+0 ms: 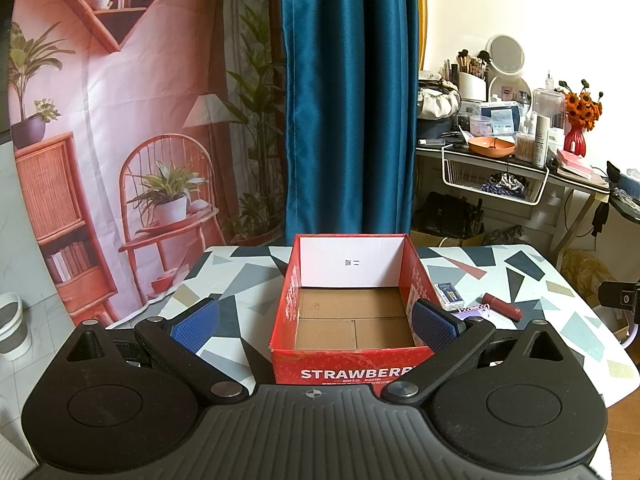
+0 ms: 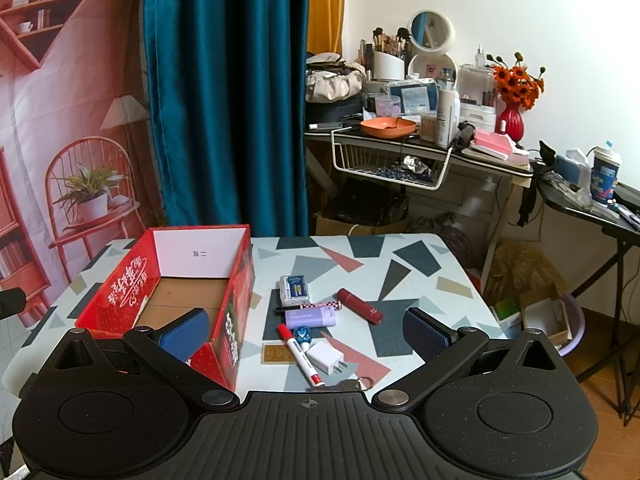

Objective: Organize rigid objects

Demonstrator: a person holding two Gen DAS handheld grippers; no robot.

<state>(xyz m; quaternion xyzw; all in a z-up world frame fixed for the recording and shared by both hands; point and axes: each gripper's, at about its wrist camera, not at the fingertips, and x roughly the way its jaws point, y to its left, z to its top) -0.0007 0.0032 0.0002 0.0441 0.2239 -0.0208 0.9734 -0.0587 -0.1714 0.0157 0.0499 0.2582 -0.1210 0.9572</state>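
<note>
Patterned table (image 2: 400,264) bearing an open red box (image 2: 120,300) lettered "STRAWBERR…", cardboard floor bare, at left. Right of it lie a battery pack (image 2: 294,290), dark red tube (image 2: 359,306), lilac case (image 2: 310,318), red-capped marker (image 2: 302,354) and white charger (image 2: 326,356). Left gripper (image 1: 316,320) and right gripper (image 2: 306,334): jaws wide, holding nothing.

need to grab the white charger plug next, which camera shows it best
The right wrist view: the white charger plug lies in full sight beside the red-capped marker, right of the strawberry box. The left wrist view does not show it at all.
</note>
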